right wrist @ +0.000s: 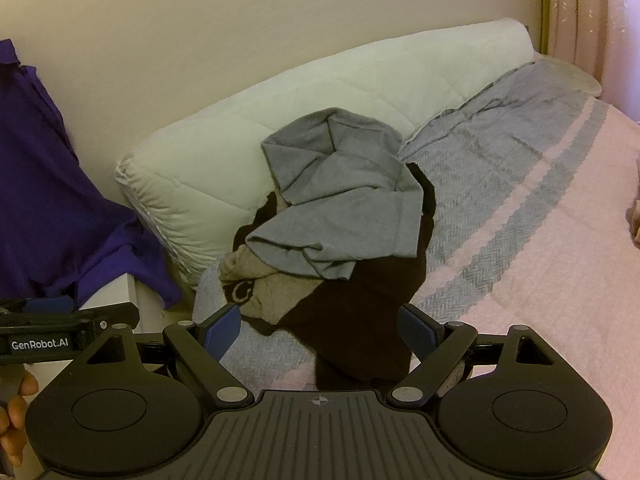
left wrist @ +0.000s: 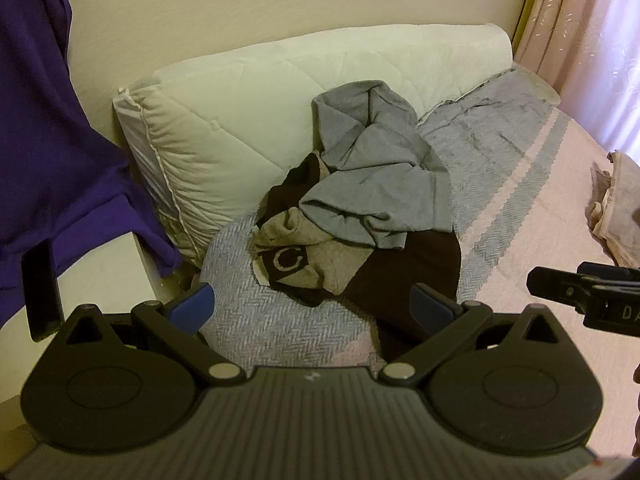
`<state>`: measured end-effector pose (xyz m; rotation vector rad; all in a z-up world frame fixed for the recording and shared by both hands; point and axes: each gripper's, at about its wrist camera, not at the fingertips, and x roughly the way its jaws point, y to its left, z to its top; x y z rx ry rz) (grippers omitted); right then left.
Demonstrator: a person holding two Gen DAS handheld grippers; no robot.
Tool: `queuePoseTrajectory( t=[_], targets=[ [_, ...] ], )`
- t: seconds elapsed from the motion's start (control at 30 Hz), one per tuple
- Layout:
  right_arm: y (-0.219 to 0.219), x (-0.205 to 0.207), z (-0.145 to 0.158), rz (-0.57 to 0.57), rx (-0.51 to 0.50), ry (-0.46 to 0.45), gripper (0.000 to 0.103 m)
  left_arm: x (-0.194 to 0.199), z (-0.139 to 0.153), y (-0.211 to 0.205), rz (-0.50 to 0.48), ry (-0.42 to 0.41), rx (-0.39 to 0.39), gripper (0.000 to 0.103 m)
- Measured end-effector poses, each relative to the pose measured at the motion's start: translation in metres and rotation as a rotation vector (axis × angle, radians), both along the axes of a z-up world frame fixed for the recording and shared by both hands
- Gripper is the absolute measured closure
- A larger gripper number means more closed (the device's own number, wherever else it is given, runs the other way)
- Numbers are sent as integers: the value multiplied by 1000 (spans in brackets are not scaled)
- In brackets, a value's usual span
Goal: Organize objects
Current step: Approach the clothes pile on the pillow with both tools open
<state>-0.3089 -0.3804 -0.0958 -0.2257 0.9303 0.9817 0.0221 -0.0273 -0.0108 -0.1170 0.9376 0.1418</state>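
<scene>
1. Grey cloth tops the clothes pile: a crumpled grey T-shirt (left wrist: 372, 168) lies over a tan garment (left wrist: 316, 256) with a black patch bearing a pale "C", and both rest on a dark brown garment (left wrist: 404, 276).
2. This pile sits on the bed, on the grey herringbone part of the blanket (left wrist: 260, 320), and its back edge leans against a cream quilted pillow (left wrist: 224, 120) that stands along the wall.
3. To the right the blanket turns pink (left wrist: 540, 216) with grey stripes; a crumpled beige cloth (left wrist: 616, 208) lies at the far right edge of the left wrist view.
4. Left of the pillow, a purple garment (left wrist: 52, 152) hangs down and drapes over the corner of a white bedside surface (left wrist: 104, 264).
5. Left gripper (left wrist: 312, 304) hovers just in front of the pile with its 2 blue-padded fingers spread wide apart and nothing between them.
6. Right gripper (right wrist: 320, 330) is likewise spread wide and empty, its fingers flanking the near edge of the dark brown garment in its own view; contact cannot be told.
7. Each gripper shows in the other's view, side by side; in the right wrist view a hand (right wrist: 16, 412) holds the left one.
</scene>
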Motion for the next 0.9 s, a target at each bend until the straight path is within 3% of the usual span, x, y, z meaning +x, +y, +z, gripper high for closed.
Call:
queuePoseTrajectory(
  t=[0.9],
  targets=[
    [-20, 74, -17, 121, -23, 25, 20, 21, -2, -77, 53, 54, 62, 1]
  ],
)
